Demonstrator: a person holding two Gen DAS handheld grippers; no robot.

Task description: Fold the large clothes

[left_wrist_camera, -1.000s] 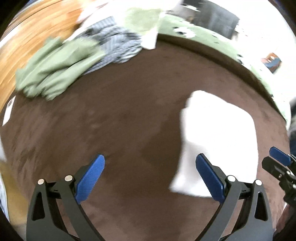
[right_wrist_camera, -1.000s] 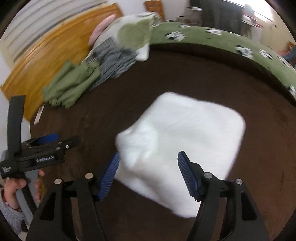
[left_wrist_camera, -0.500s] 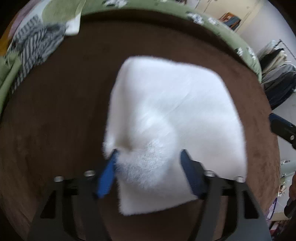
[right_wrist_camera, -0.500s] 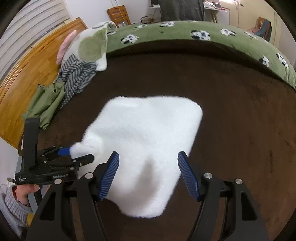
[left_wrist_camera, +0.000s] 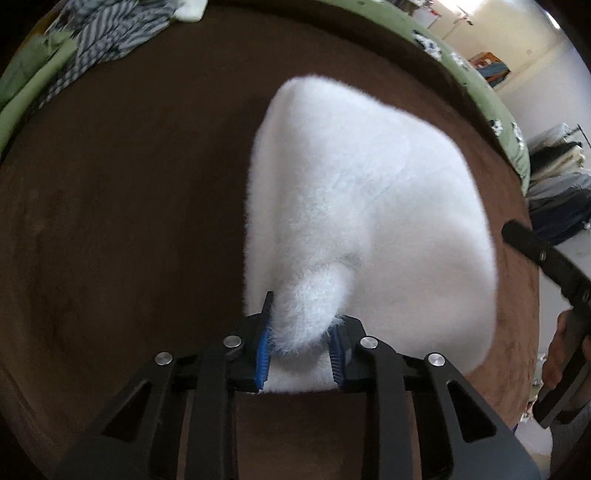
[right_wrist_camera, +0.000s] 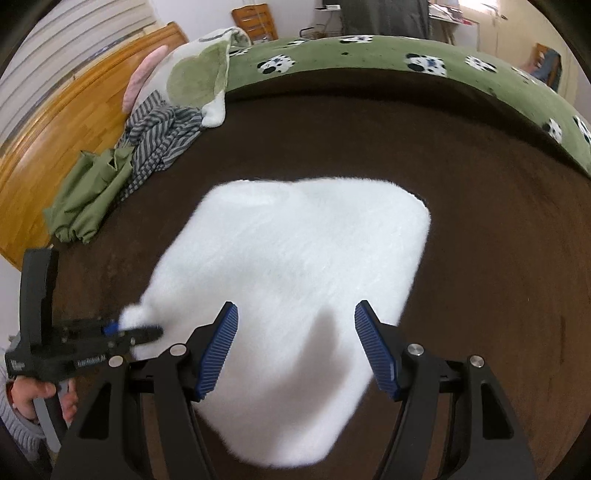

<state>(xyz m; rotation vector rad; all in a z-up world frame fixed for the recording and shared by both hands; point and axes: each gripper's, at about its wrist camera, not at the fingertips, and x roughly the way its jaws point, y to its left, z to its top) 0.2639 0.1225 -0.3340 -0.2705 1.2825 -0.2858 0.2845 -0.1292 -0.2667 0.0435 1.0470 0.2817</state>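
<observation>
Left wrist view: the left gripper (left_wrist_camera: 301, 341) is seen at lower centre, its jaws having just been closing. A pinched-up corner of the white fleece garment (left_wrist_camera: 369, 206) is clamped between the blue pads (left_wrist_camera: 263, 360). The rest of the garment is spread on the brown blanket (left_wrist_camera: 129, 221) and fills the centre and right of the frame. At the right edge a black part of the right gripper (left_wrist_camera: 546, 258) is visible, with a hand (left_wrist_camera: 559, 354) below it; its jaws are not shown in this view. A striped grey garment (left_wrist_camera: 107, 33) and a green cloth (left_wrist_camera: 26, 77) are noted at upper left. A green patterned bedspread (left_wrist_camera: 491, 99) runs along the upper right, with hanging clothes (left_wrist_camera: 557, 192) beyond it.

Right wrist view: the right gripper (right_wrist_camera: 295, 350) is seen at lower centre with jaws standing wide apart. The pads are held over the near part of the white fleece garment (right_wrist_camera: 295, 251); whether they touch the fabric cannot be told. The left gripper (right_wrist_camera: 122, 328) appears at lower left, seen from the side, nipped on a tuft at the garment's left corner and held by a hand (right_wrist_camera: 40, 398) in a grey knitted sleeve (right_wrist_camera: 18, 432). The whole pile is shown here at upper left: green cloth (right_wrist_camera: 92, 199), striped grey garment (right_wrist_camera: 162, 136), a white-and-green plush item (right_wrist_camera: 195, 70). A wooden headboard (right_wrist_camera: 55, 125) lies behind the pile. Nothing lies between the right gripper and the garment.
</observation>
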